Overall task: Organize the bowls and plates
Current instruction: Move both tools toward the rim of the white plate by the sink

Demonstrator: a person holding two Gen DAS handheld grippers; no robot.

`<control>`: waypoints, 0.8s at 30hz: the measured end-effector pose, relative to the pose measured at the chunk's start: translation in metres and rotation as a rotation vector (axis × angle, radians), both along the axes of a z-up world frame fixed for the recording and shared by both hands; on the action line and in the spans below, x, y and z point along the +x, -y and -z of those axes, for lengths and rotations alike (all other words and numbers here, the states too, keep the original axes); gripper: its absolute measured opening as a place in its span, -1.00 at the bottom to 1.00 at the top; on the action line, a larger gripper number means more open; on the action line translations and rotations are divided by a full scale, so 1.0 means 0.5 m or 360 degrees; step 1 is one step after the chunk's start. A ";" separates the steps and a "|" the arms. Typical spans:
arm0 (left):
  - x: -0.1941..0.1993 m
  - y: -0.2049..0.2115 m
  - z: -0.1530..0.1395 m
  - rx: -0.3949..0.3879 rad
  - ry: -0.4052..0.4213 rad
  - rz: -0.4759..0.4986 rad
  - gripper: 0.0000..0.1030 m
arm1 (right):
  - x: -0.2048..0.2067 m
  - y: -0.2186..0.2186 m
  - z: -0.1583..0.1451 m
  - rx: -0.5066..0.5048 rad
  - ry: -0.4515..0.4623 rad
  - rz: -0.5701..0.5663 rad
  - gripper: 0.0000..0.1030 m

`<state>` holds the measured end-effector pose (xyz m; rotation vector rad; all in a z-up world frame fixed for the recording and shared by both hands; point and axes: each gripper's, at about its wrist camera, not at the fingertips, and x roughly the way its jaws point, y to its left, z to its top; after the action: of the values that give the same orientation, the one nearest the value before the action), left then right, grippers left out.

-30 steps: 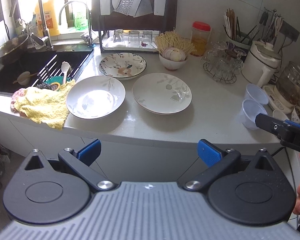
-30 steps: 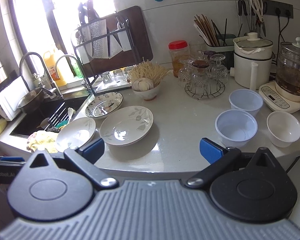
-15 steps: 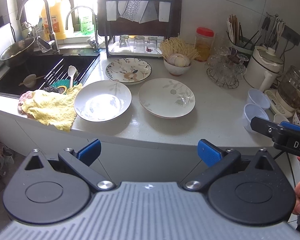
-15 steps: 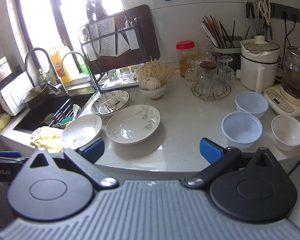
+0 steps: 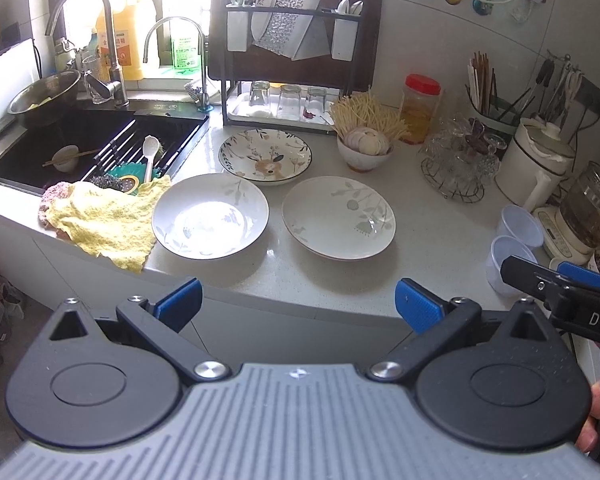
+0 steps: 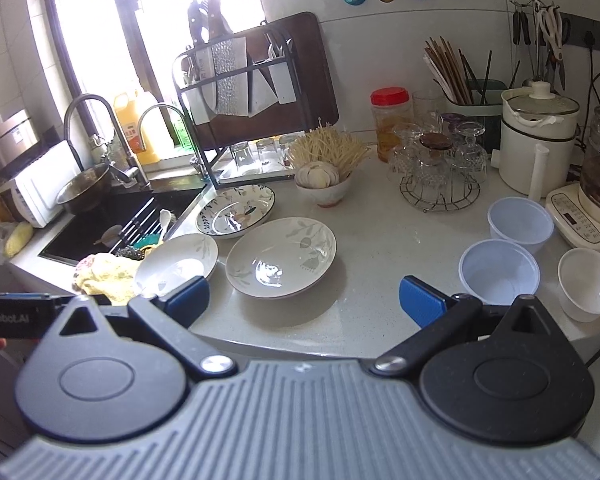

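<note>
Both claws hanging released and empty off the counter edge, left gripper (image 5: 298, 296) facing the two white plates (image 5: 211, 216) mid-frame, right gripper (image 6: 304, 294) nearer the plastic bowls (image 6: 499, 272) at right.

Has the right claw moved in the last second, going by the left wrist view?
Cannot tell. The right claw sits lower in frame, but the translucent plastic cup behind it dropped about as much, so the shift could be the camera's.
</note>
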<state>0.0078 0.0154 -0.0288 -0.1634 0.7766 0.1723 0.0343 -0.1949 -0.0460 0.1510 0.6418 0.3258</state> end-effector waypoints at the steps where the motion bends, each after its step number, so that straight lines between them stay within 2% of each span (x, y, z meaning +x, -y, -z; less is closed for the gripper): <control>1: 0.003 -0.003 0.000 0.0000 0.0004 0.0000 1.00 | 0.003 -0.001 0.000 0.0003 -0.0002 -0.0006 1.00; 8: 0.042 -0.040 0.012 -0.0024 0.0010 0.0003 1.00 | 0.027 -0.014 0.014 0.0101 -0.0027 0.0027 1.00; 10: 0.061 -0.051 0.018 -0.0020 0.0011 0.0022 1.00 | 0.030 -0.021 0.014 0.0076 0.0019 0.0052 1.00; 17: 0.126 -0.105 0.034 -0.0032 0.0006 0.0080 1.00 | 0.074 -0.064 0.020 0.0045 -0.0026 0.0056 1.00; 24: 0.203 -0.199 0.050 -0.0020 -0.0042 0.0172 1.00 | 0.110 -0.146 0.024 0.0014 0.0003 0.0012 1.00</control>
<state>0.1093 0.1150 -0.0541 -0.1307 0.8110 0.0672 0.0894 -0.1221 -0.0582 0.1612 0.6379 0.3215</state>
